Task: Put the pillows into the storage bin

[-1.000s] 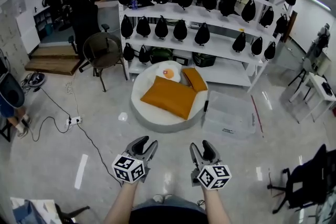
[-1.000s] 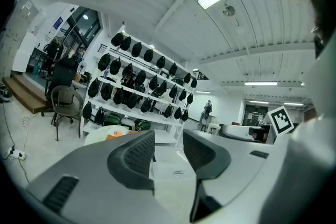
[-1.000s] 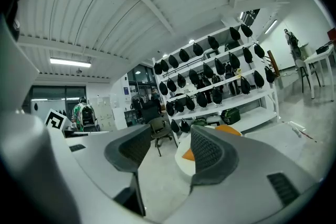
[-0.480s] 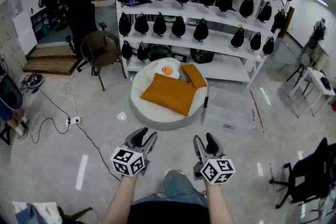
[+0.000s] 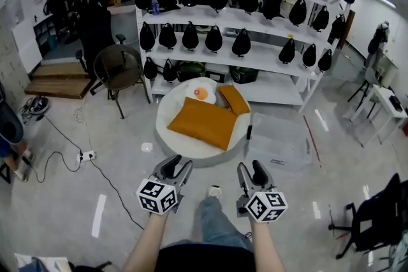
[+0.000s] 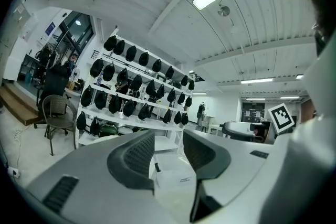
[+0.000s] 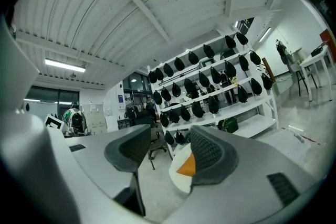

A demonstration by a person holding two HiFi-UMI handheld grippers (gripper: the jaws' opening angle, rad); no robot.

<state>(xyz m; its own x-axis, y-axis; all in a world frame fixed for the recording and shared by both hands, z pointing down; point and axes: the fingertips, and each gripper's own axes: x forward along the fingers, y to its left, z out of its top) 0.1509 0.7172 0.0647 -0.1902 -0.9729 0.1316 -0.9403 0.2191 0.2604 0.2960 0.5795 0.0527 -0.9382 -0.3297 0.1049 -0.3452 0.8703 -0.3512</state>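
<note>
- While both grippers hang well short of the pillows, the step in hand looks like the approach. Nothing is gripped and no pillow is in the bin.
- The left gripper [image 5: 176,166] and the right gripper [image 5: 252,168] both have jaws spread part way, with nothing pinched between the pads.
- The large flat orange fabric pillow [image 5: 205,124] lies on the round white floor cushion [image 5: 167,137].
- The smaller orange pillow [image 5: 234,99] and the white pillow with an orange-yellow spot [image 5: 201,93] sit behind it, and the three touch.
- The clear plastic storage bin [image 5: 280,143] stands on the floor just right of that cushion. It looks empty, though not for certain.
- The next move probably calls for closing in, lowering both grippers and pinching opposite edges of the big pillow, since it is wide and soft. Then it swings right to the bin.
- The head view alone shows the whole layout of pillows, bin and both grippers.
- The left gripper view frames the far-off bin between its jaws and shows no pillow.
- The right gripper view frames a slice of orange pillow and the cushion rim, and misses the bin.
</note>
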